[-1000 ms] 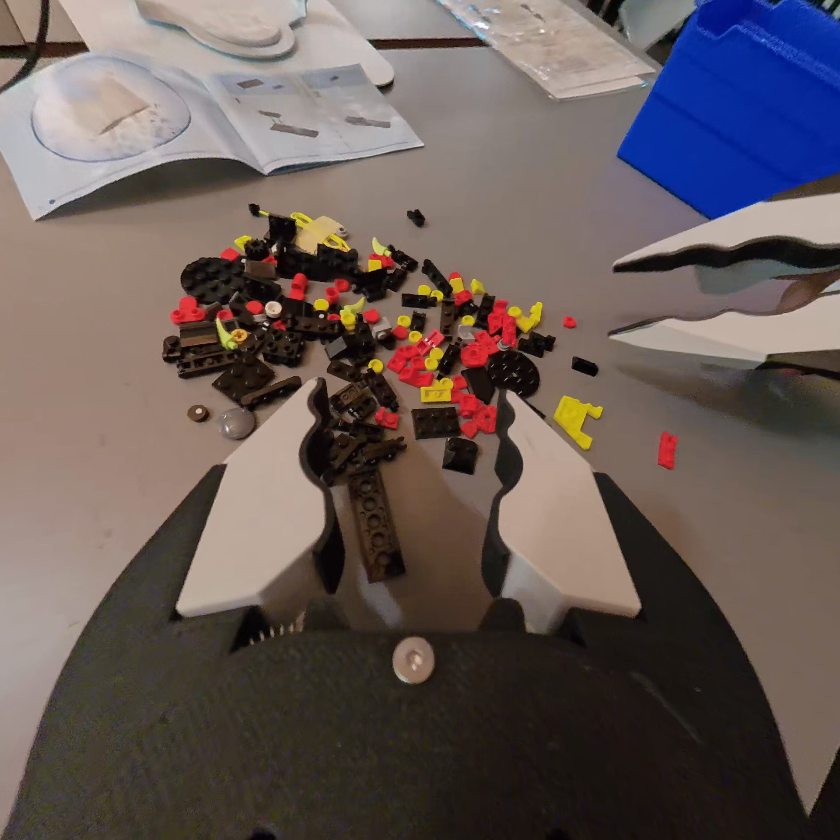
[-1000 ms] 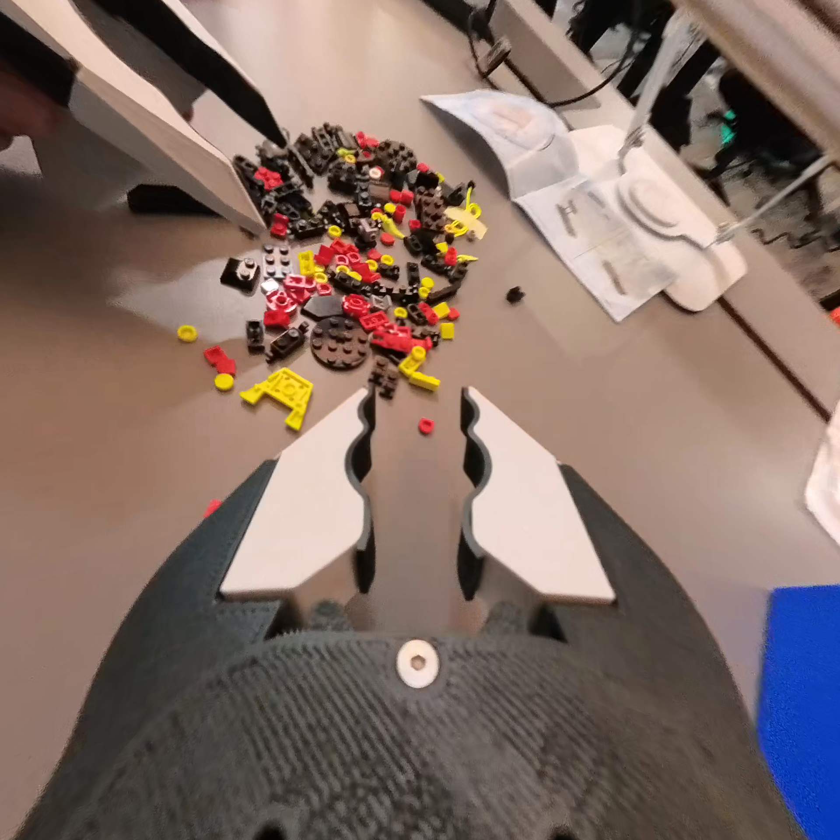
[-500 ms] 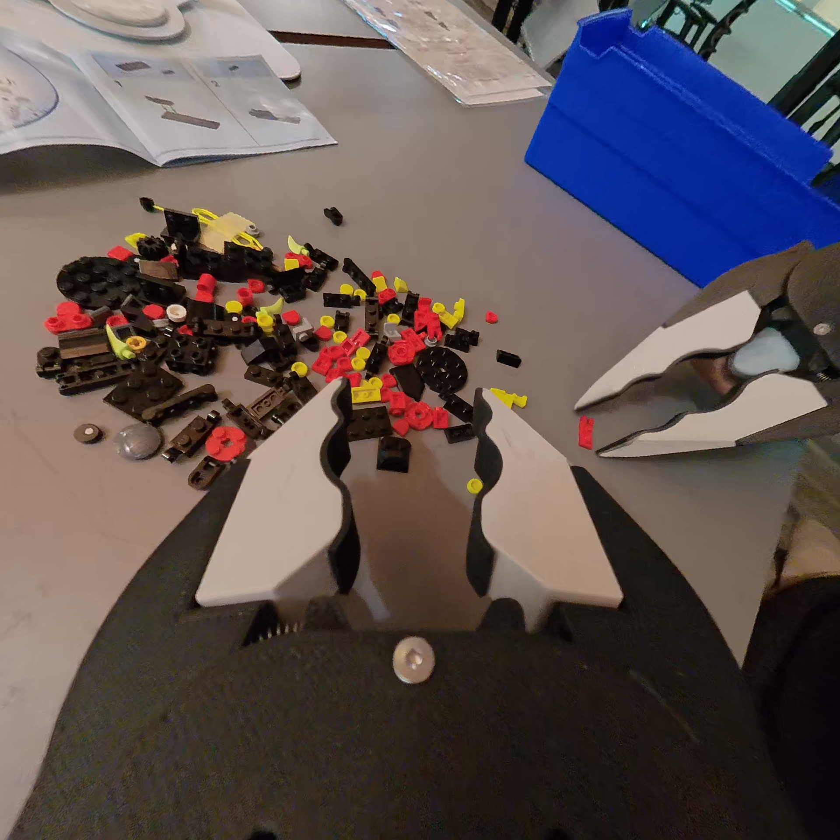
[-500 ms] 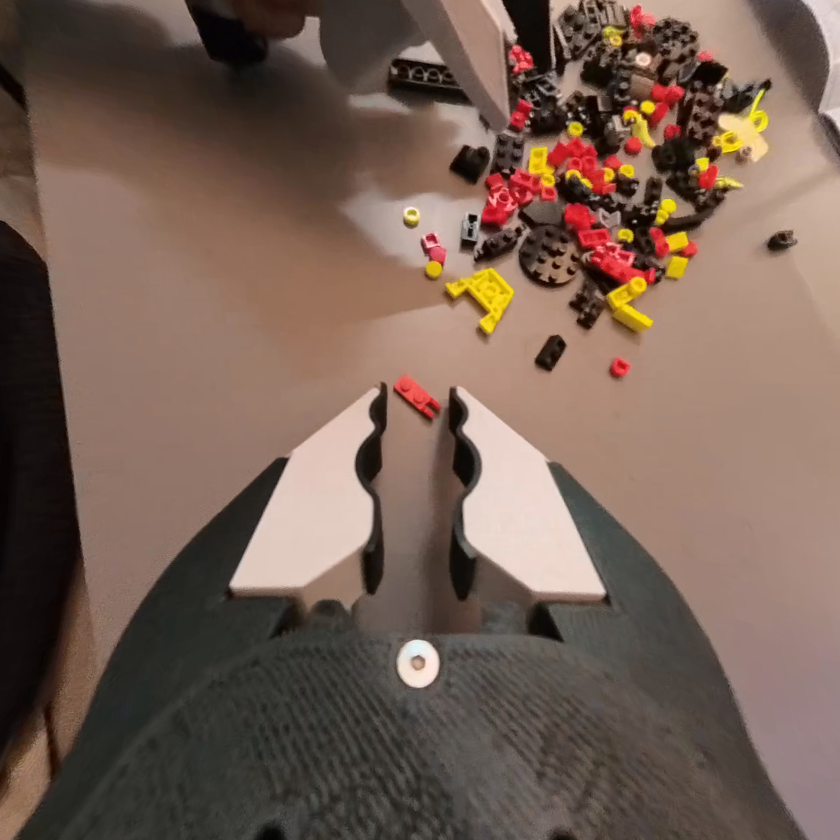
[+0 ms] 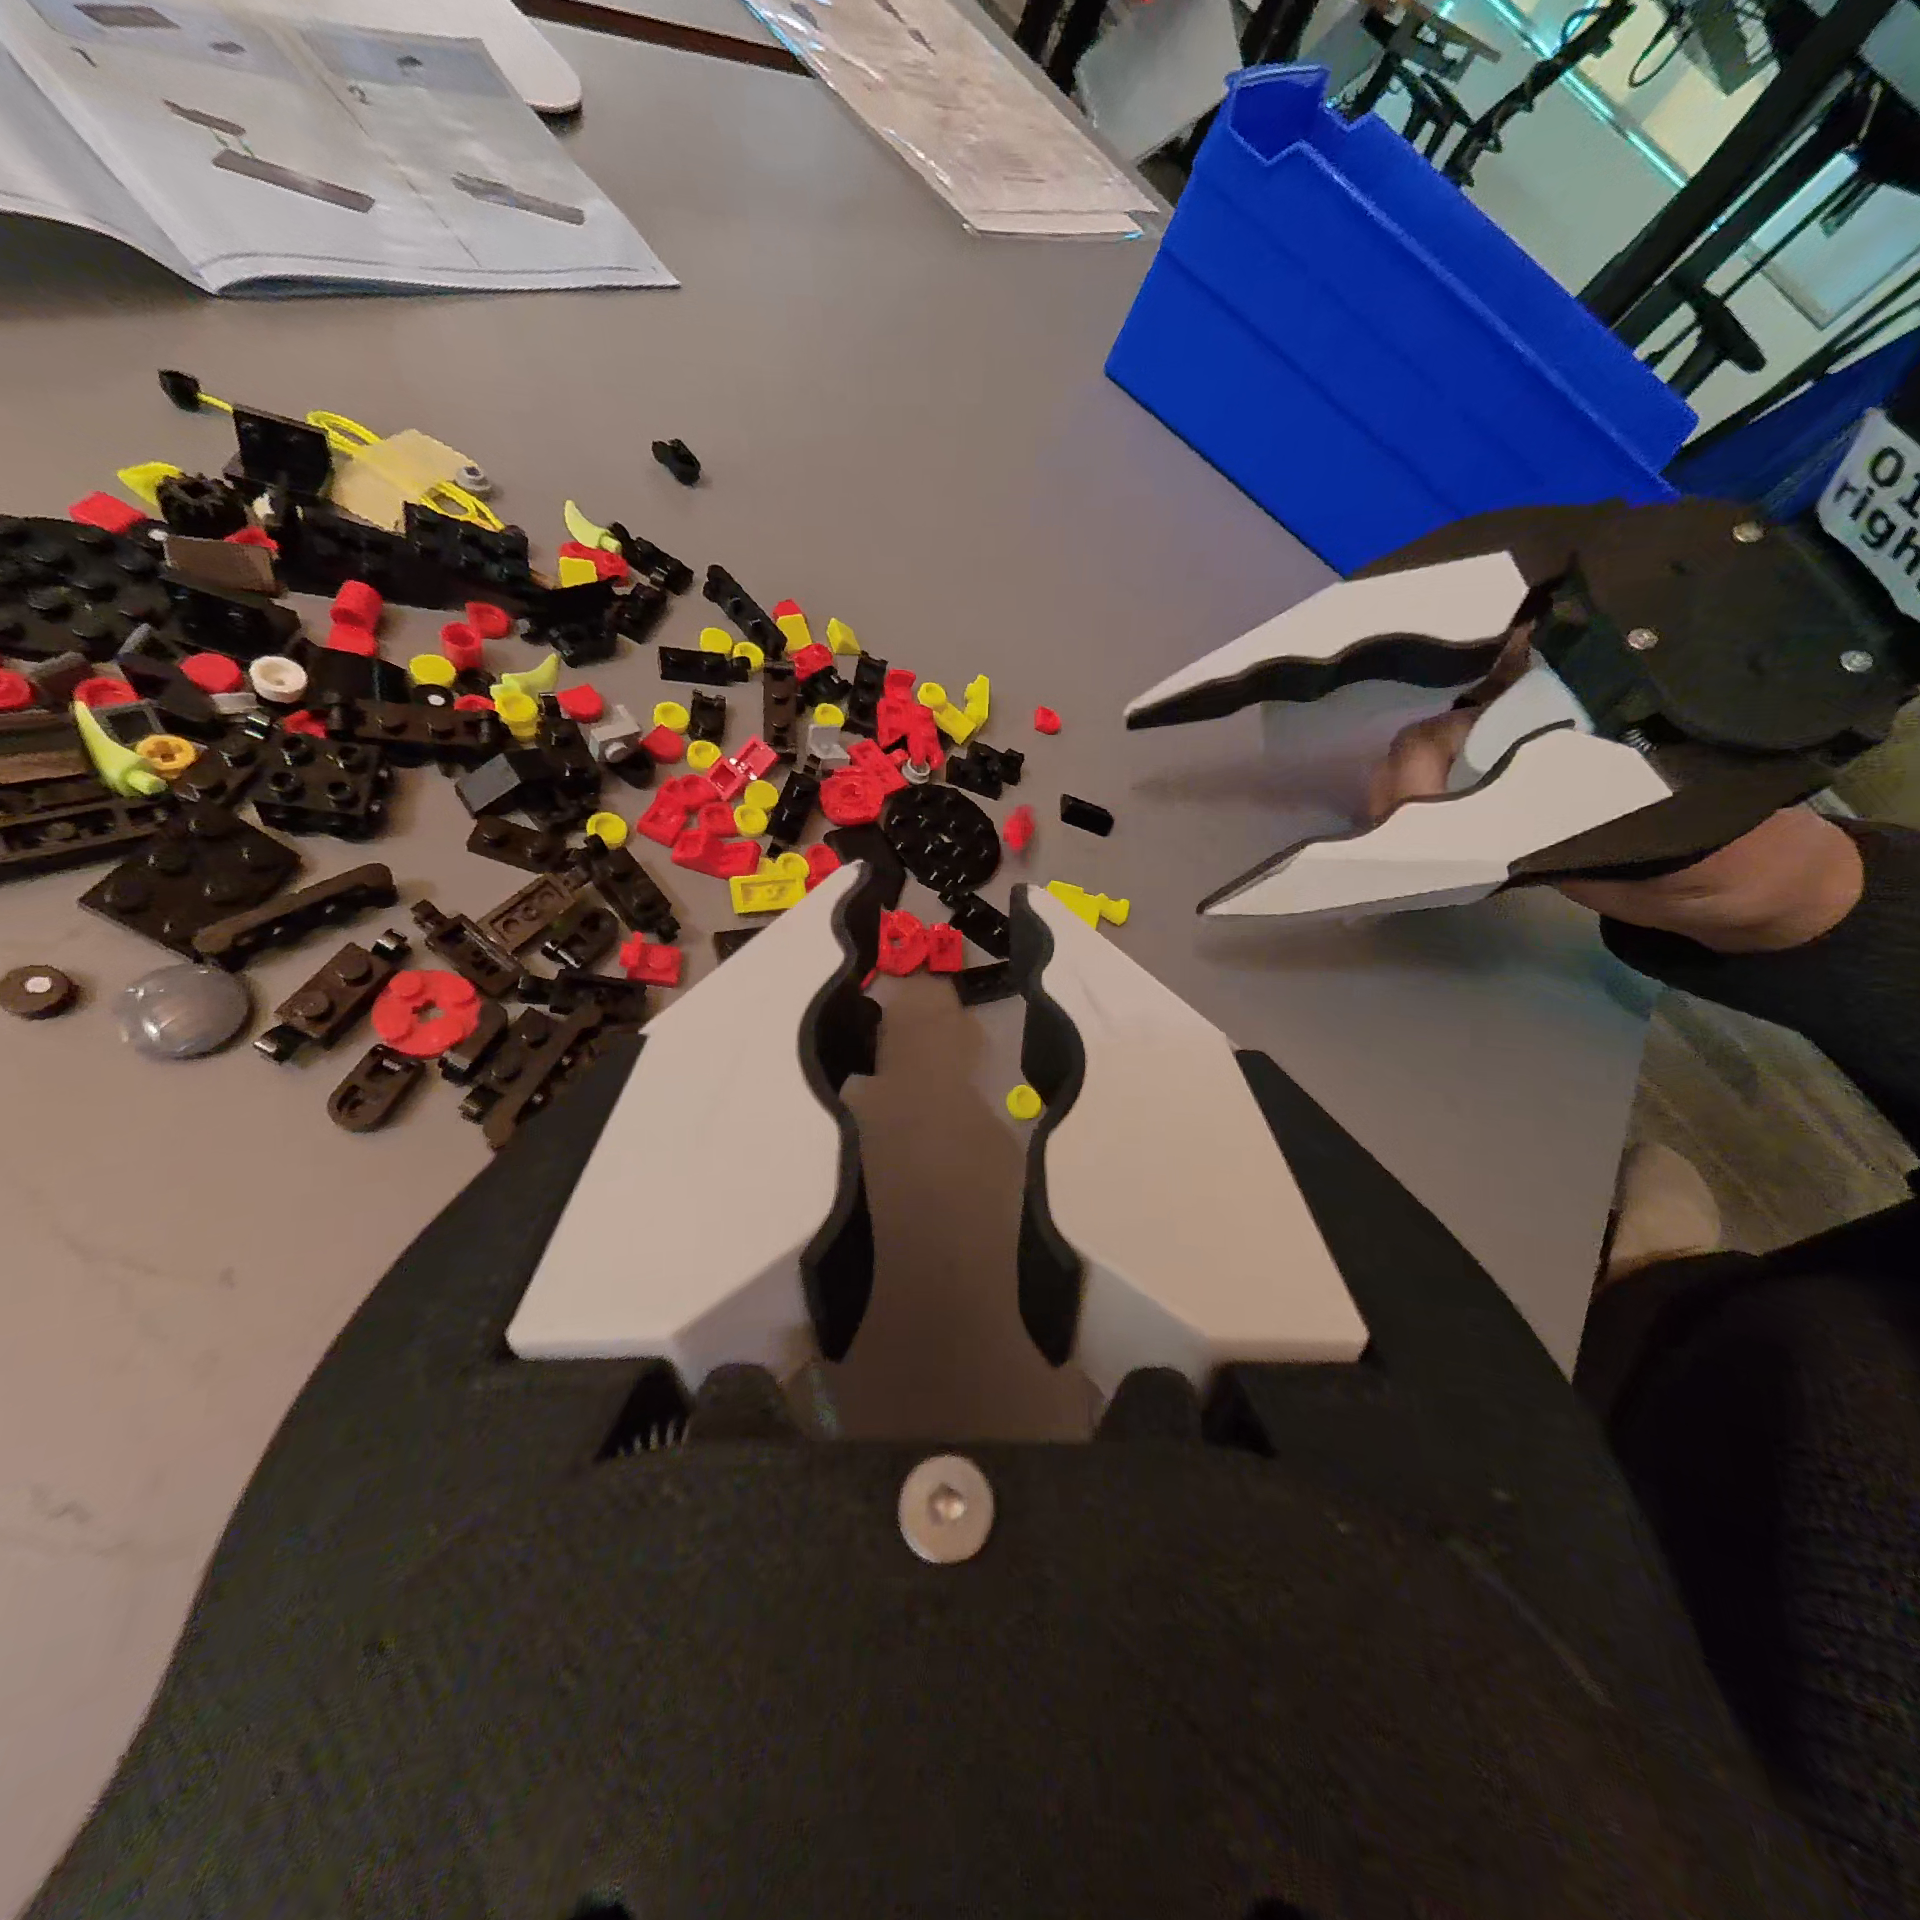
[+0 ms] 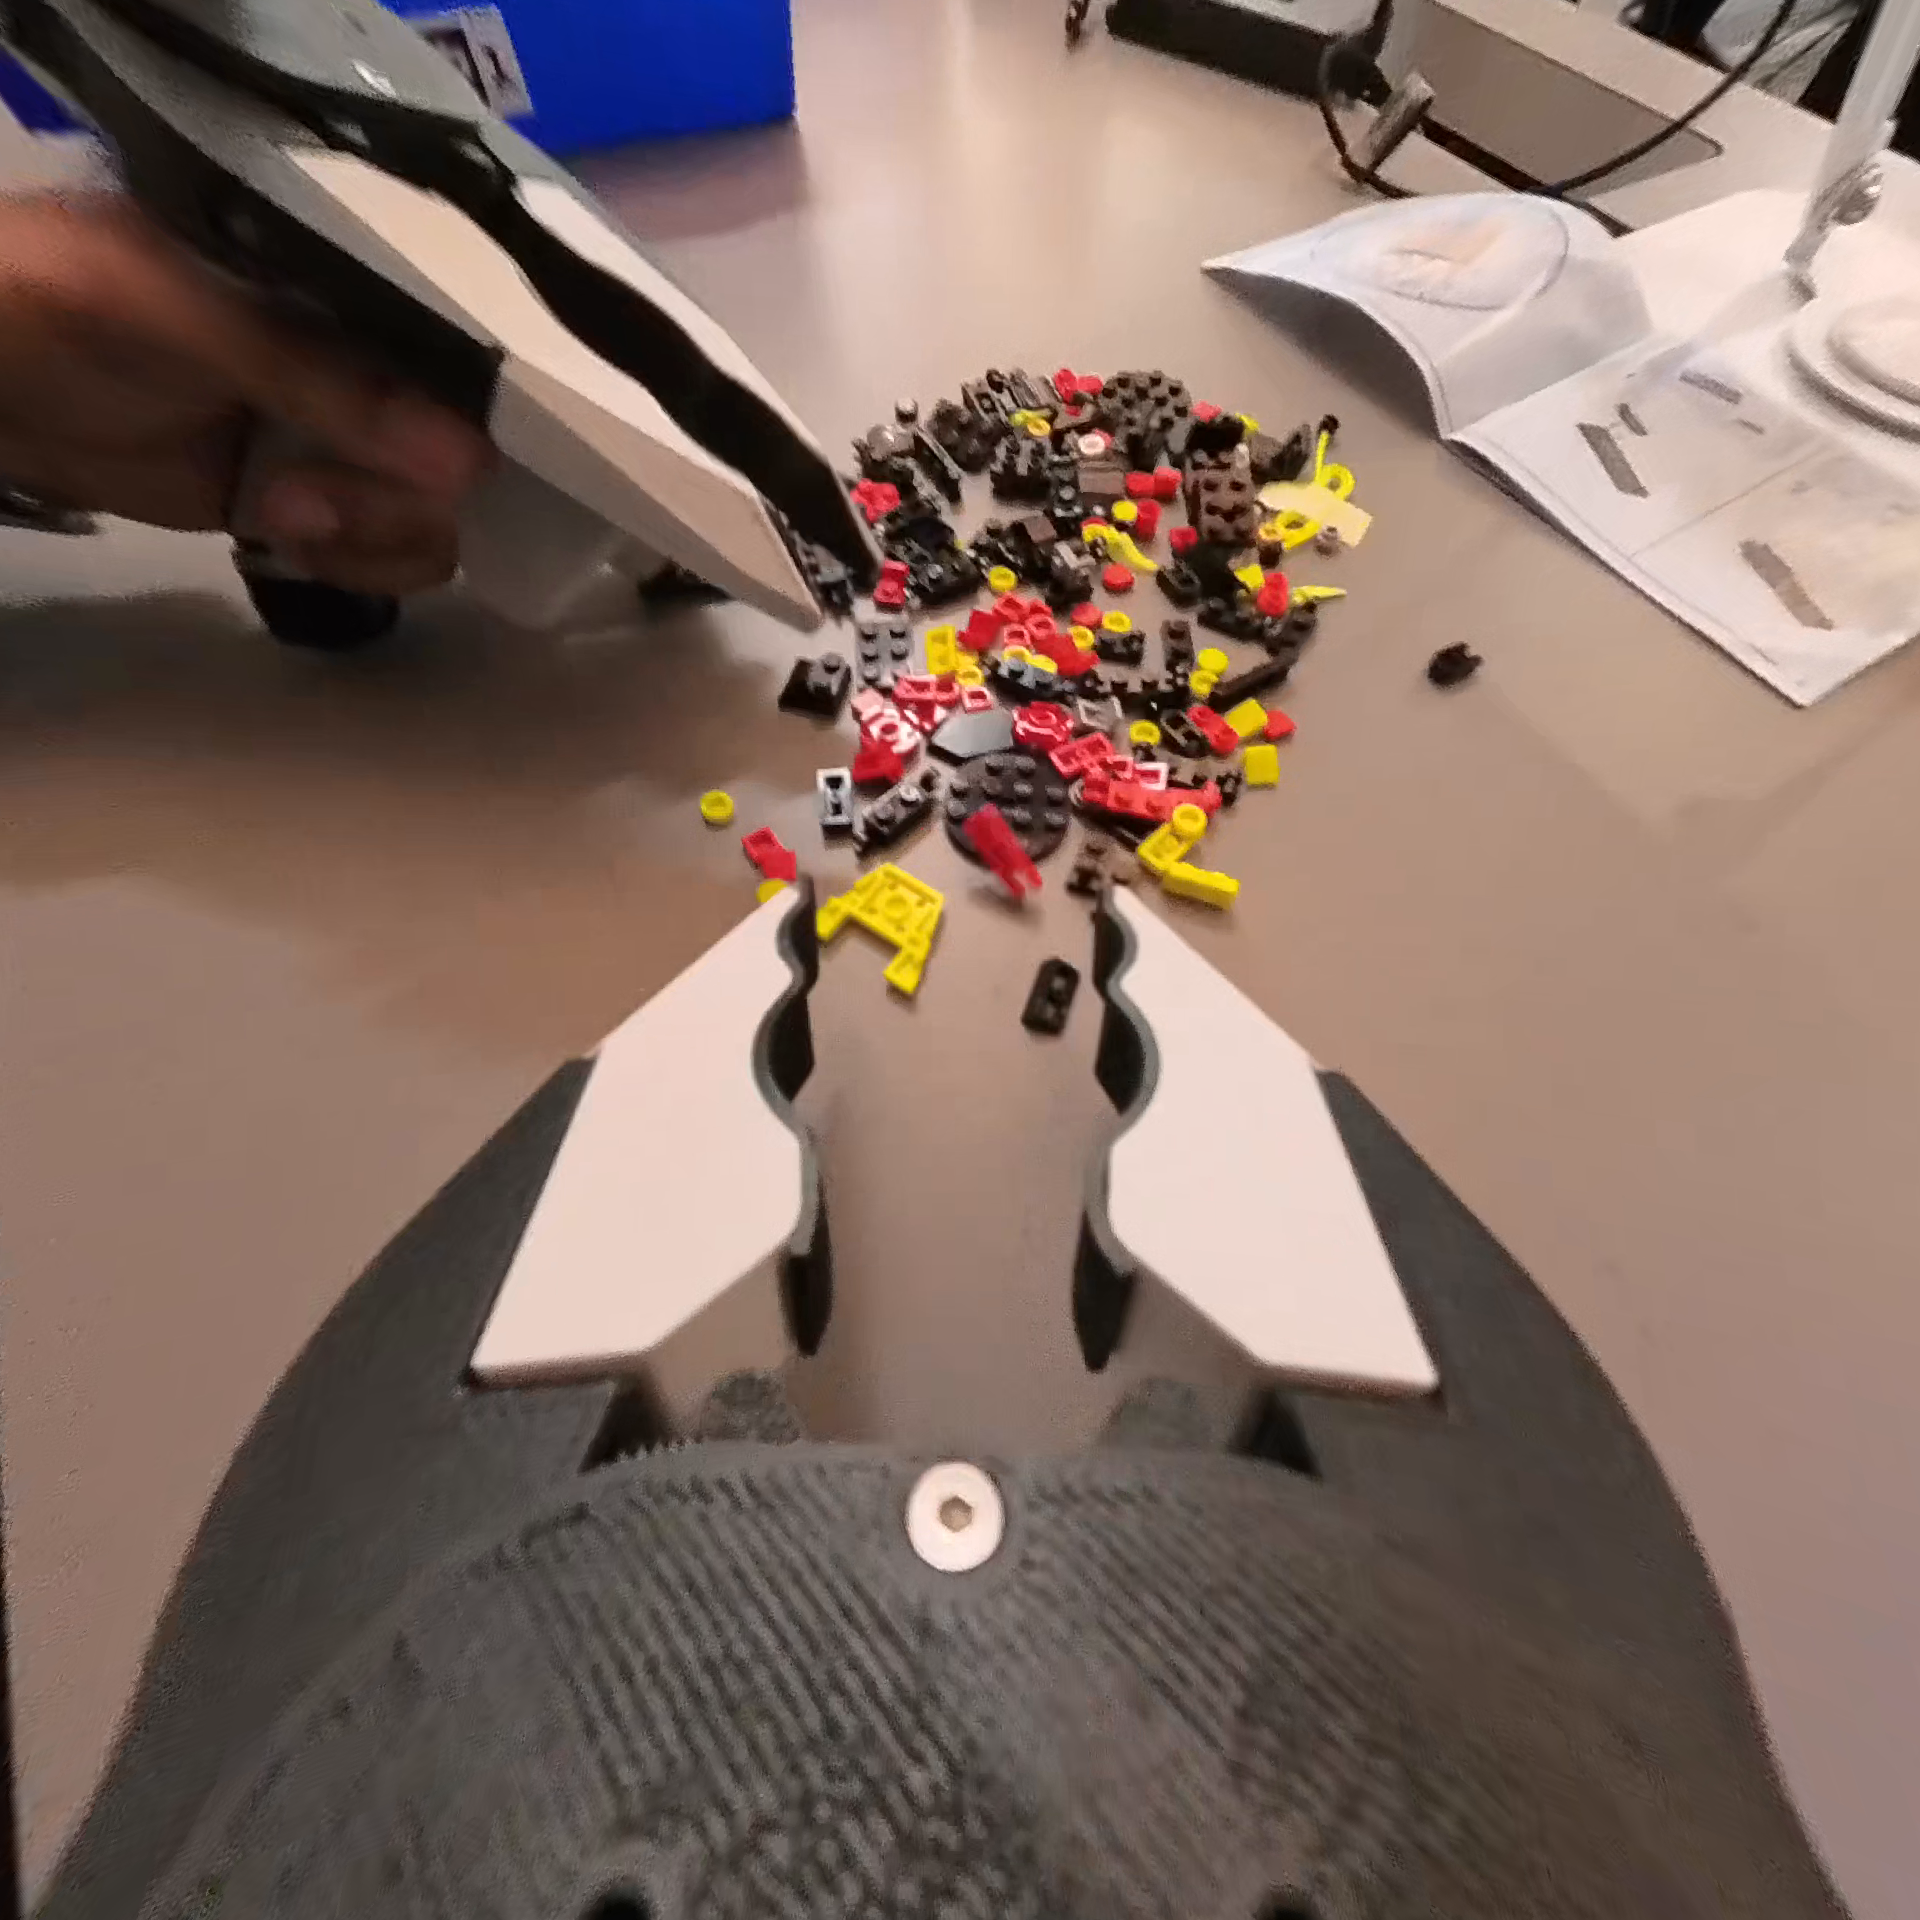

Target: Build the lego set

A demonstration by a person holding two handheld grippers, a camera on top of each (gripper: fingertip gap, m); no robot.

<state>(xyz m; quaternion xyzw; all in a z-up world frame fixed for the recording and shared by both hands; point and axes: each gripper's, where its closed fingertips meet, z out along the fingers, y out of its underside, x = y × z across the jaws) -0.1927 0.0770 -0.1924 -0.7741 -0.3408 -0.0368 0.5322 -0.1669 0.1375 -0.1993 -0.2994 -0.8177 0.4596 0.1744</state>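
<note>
A pile of small black, red and yellow lego pieces (image 5: 623,727) lies on the grey table (image 5: 935,416); it also shows in the right wrist view (image 6: 1081,623). My left gripper (image 5: 940,888) is open and empty, with its tips at the near right edge of the pile, just short of a black round plate (image 5: 940,831). A yellow round stud (image 5: 1023,1101) lies on the table between its fingers. My right gripper (image 6: 953,896) is open wide and empty, just short of a yellow wedge plate (image 6: 888,914) and a small black piece (image 6: 1051,992). A small red plate (image 6: 997,847) lies on the black round plate (image 6: 1008,795).
An open instruction booklet (image 5: 312,156) lies behind the pile, and shows at the right in the right wrist view (image 6: 1558,343). A blue bin (image 5: 1403,343) stands at the back right. A clear plastic bag (image 5: 966,114) lies beyond it. The table edge (image 5: 1621,1039) runs close on the right. Left tips to right tips: about 7 cm. The black round plate (image 5: 940,831) is about 6 cm from both grippers' fingertips. It turns up in the right wrist view (image 6: 1010,794) as well.
My left gripper has shifted right along the pile and its fingers have narrowed. My right gripper has opened wider and turned toward the pile; the red plate from between its tips now lies on the black round plate.
</note>
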